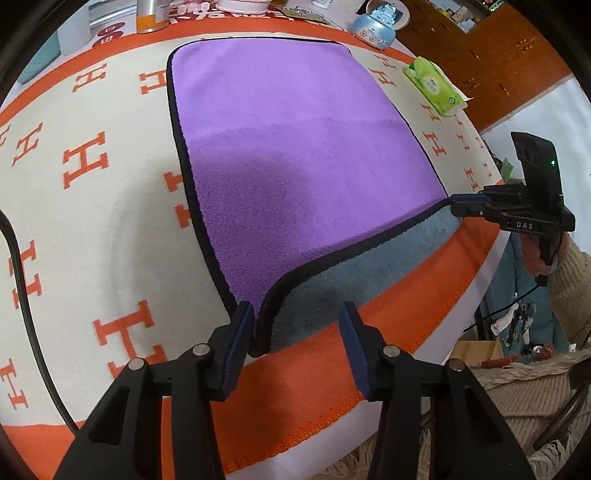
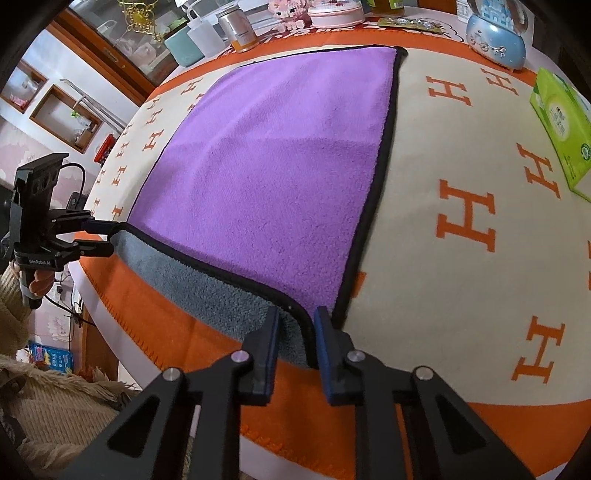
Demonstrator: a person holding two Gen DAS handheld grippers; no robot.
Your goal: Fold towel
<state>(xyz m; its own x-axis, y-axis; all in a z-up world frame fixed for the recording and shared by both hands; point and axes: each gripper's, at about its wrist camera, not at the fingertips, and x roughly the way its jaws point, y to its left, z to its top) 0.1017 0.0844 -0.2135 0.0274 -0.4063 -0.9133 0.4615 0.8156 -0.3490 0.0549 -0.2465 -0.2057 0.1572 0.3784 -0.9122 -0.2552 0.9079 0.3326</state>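
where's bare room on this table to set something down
Bare cloth shows left of the purple towel, and on its other side up to the green tissue pack. The far edge is crowded: snow globe, bottles, a tin.

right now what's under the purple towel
The purple towel lies on an orange-and-cream H-pattern blanket. Along its lifted near edge the towel's grey underside shows. Whatever the blanket covers is hidden.

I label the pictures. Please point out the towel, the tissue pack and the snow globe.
towel (image 1: 295, 155), left wrist view, purple top side.
tissue pack (image 1: 436, 86), left wrist view, green top.
snow globe (image 2: 496, 40), right wrist view, blue base.
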